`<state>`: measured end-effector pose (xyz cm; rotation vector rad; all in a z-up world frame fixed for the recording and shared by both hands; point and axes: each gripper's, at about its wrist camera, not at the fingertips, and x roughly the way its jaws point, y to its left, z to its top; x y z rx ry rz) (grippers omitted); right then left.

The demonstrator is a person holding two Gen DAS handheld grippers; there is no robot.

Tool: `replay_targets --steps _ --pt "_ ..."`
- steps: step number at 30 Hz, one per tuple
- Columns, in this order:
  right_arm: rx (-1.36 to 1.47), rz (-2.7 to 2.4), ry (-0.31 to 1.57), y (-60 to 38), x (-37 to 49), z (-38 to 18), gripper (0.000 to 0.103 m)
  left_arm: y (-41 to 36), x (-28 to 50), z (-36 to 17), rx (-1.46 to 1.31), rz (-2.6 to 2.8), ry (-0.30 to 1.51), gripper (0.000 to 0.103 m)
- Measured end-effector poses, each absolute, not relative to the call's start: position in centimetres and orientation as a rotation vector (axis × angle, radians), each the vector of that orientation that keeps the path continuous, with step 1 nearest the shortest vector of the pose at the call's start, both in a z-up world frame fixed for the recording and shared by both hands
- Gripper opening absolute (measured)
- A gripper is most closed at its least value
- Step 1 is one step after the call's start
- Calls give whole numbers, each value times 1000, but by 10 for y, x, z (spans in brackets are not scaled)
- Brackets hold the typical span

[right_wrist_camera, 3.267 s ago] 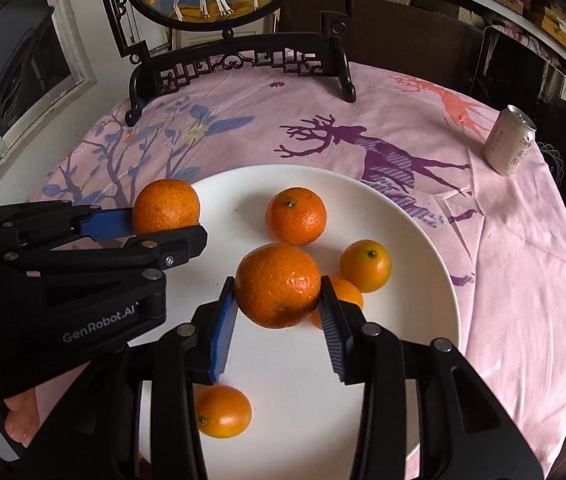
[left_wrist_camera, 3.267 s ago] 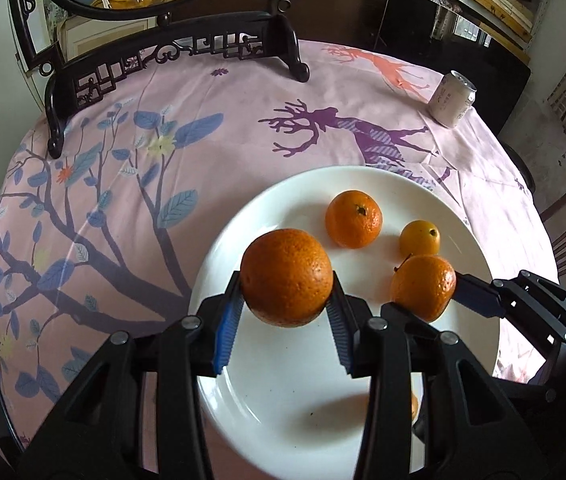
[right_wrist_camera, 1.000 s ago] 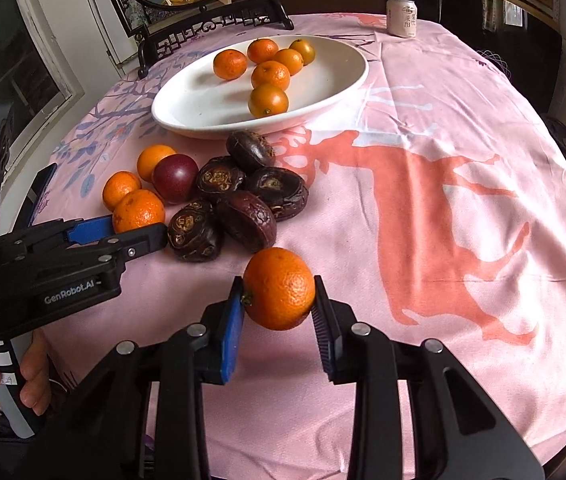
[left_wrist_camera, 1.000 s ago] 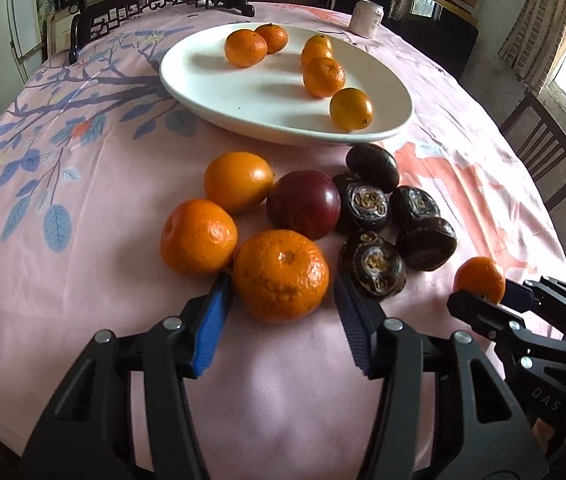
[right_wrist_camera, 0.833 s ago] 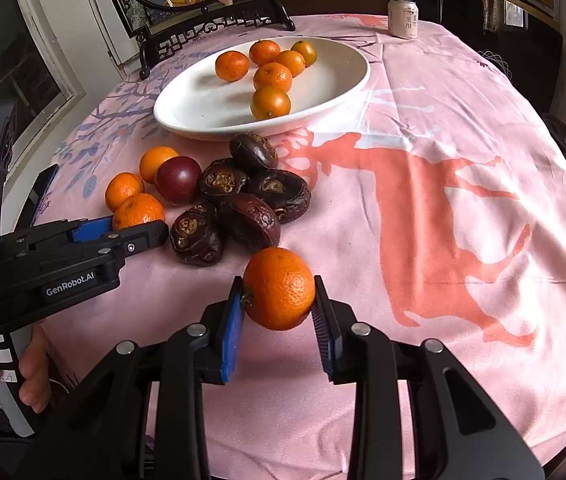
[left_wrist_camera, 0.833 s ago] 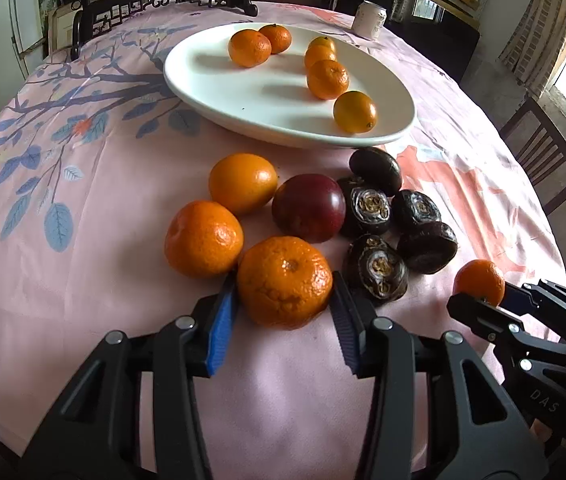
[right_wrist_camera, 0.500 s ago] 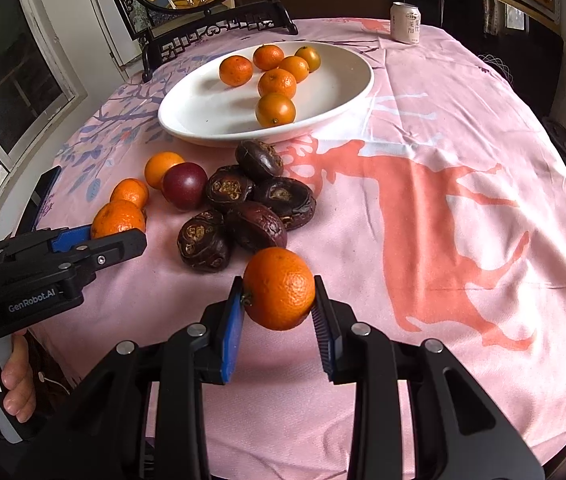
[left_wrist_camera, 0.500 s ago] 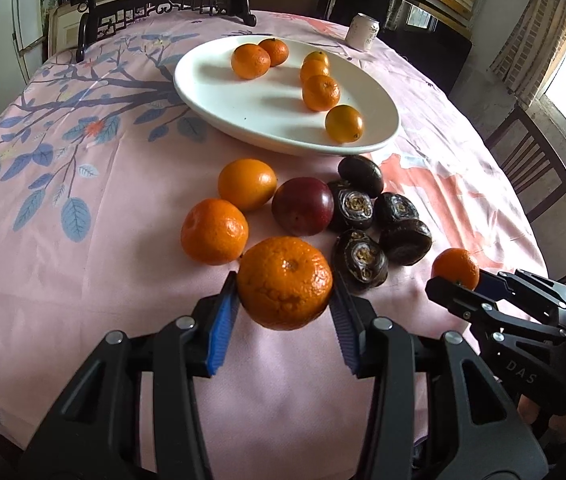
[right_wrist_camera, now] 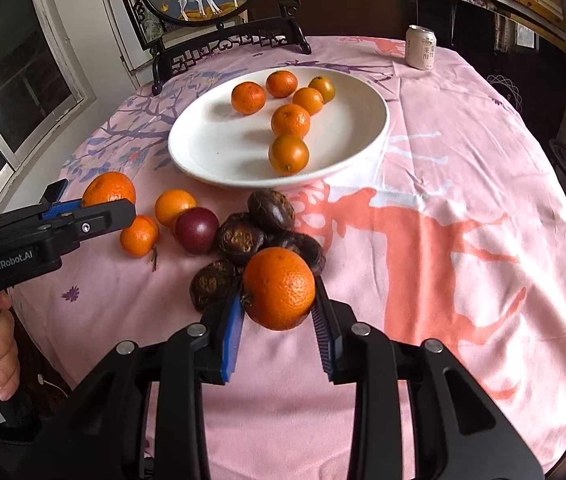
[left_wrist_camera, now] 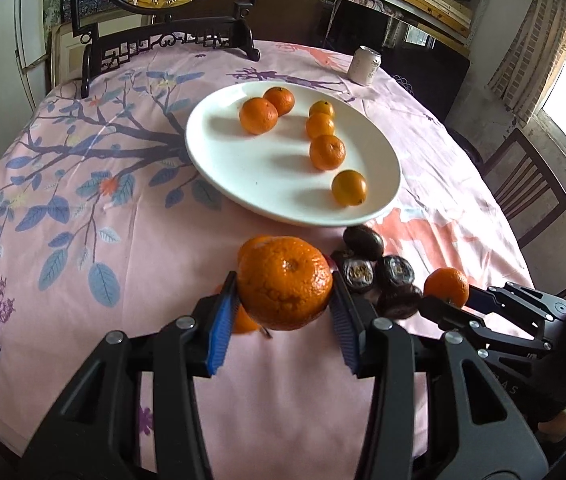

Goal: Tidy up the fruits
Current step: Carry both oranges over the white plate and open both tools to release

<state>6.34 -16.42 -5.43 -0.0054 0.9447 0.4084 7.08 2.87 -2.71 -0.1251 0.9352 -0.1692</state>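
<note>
The left hand-held gripper (left_wrist_camera: pixel 285 304) points steeply downward, its blue pads (left_wrist_camera: pixel 221 330) pressed against the two sides of an orange (left_wrist_camera: pixel 285 282) held clear of the counter. The right hand-held gripper (right_wrist_camera: pixel 279 312) tilts down likewise, clamping a second orange (right_wrist_camera: pixel 279 294) between its pads. Bare fingers (right_wrist_camera: pixel 1 364) wrap the left gripper's handle at the frame's lower left.

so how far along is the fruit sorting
Done: six oranges sit on the white plate. In hand: the left hand-held gripper and right hand-held gripper each clamp one orange. Left: two oranges, a red plum and the dark passion fruits lie on the tablecloth.
</note>
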Motion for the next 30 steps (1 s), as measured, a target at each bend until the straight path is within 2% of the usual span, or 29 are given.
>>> replay_targets --steps 8,13,24,26,27,28,30 --pt "-58 509 884 -128 152 -15 33 45 173 -8 -111 -93 928 45" --pt "-73 496 919 -112 216 -22 33 50 227 -18 -115 -36 968 46" --pt "-124 499 962 -92 267 -47 34 56 261 -37 -155 -41 1015 46" --pt "-132 484 947 -91 266 -46 51 57 262 -38 -165 -40 1020 47" --pt "-138 472 928 -92 264 -43 62 57 261 -36 -174 -49 1012 56" --pt "-148 460 909 -94 261 -40 63 57 259 -33 -175 -51 998 73" --pt "-168 445 897 -97 256 -33 63 54 251 -23 -151 -41 946 79"
